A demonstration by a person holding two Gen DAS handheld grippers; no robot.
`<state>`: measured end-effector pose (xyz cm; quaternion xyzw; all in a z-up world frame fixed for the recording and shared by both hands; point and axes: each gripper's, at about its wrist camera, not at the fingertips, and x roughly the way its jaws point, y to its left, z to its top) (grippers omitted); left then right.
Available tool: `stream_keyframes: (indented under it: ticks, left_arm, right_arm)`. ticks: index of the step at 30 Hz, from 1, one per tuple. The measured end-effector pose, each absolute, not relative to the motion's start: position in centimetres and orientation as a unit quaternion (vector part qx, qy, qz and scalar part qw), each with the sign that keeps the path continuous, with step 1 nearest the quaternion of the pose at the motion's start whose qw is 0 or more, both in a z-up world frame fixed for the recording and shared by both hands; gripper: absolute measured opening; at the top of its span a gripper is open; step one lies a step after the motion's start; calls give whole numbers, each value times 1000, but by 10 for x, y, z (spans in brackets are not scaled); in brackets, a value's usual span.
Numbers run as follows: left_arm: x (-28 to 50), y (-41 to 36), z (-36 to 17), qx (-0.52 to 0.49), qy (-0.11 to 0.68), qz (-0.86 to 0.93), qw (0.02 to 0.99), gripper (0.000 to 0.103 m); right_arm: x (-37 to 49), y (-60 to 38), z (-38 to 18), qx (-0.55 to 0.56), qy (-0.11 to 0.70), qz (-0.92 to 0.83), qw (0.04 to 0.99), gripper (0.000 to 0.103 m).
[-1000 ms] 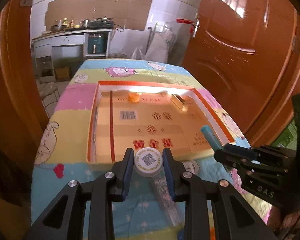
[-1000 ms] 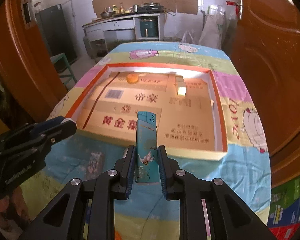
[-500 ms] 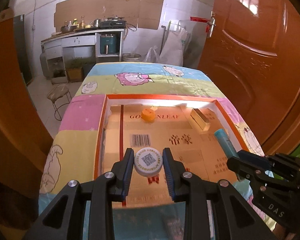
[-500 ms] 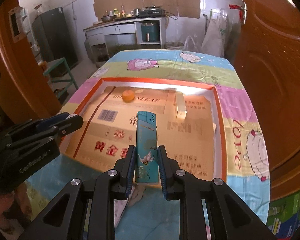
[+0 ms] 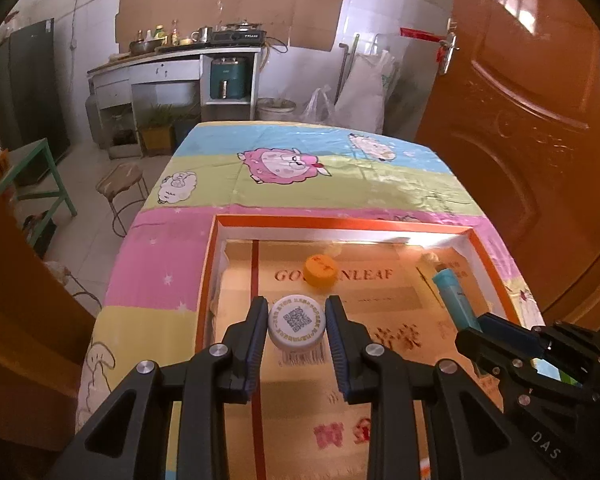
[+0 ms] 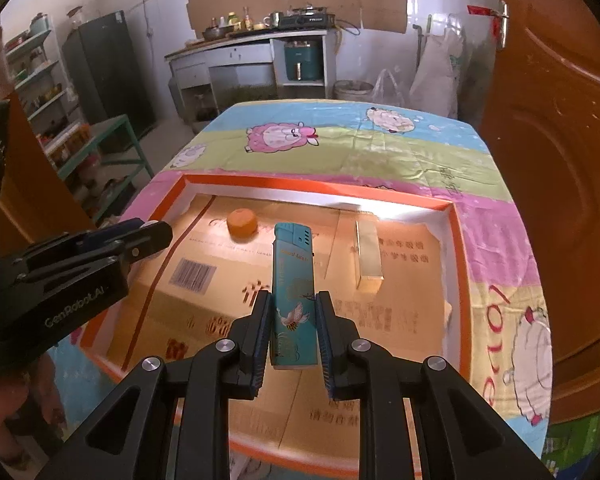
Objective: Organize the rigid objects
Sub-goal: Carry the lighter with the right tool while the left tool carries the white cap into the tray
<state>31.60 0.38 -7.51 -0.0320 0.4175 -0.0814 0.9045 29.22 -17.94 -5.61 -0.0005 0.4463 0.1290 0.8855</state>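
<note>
I see white tiled walls patched with cardboard sheets (image 5: 228,4), a kitchen counter (image 5: 172,64) crowded with pots, a dark fridge (image 6: 108,68), a green shelf frame (image 6: 112,144), a round stool (image 5: 120,184) on pale floor tiles, and a brown wooden door (image 5: 540,120) at right.

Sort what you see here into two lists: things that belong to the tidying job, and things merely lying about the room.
Part of the job:
- white QR-code cap in the left tongs
- teal lighter in the right tongs
- orange cap in the box
- gold bar-shaped item in the box
- orange-rimmed box

Just lying about:
- stool
- green stand
- white sack
</note>
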Motion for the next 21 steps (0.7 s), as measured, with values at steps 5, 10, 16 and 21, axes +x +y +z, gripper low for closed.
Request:
stream_keyframes:
  ticks: [5,10,16,21]
  left_arm:
    - [334,7,-85,-31,430,-73,899,30]
    - [350,10,-93,-34,443,-69,893,30]
    - [365,13,-96,-37,452,-64,889,30]
    - [379,12,-101,-33,464,-58,883,30]
  right_arm:
    - [310,-178,-65,6,454,132,881,23]
    - [324,-174,-72,5,458,132,879,23]
    - [337,-170,-75,2,463,132,877,23]
    - [349,-165,-83,-2,473,132,871,23]
